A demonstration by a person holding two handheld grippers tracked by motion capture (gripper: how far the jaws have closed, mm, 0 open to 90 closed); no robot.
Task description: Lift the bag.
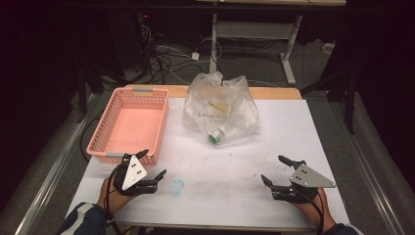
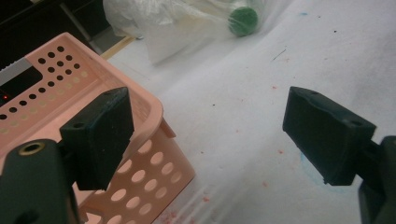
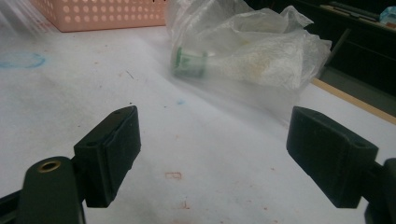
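Both grippers idle and wide at the near edge; bag at the far middle of the table.

The table [image 1: 293, 127] carries a white sheet, speckled with red and dark marks and bearing a faint blue ring [image 1: 176, 186]; a wooden edge shows at its far side. The left gripper [image 1: 153, 164] rests beside the near corner of the pink basket [image 1: 129, 125], jaws wide, holding nothing. The right gripper [image 1: 274, 169] sits near the right front, jaws likewise wide and empty. The clear bag [image 1: 220, 105] lies well apart from both, a green-capped bottle [image 1: 214, 137] inside it. Beyond the table: dark floor, loose cables [image 1: 161, 58] and a white desk frame [image 1: 254, 32].
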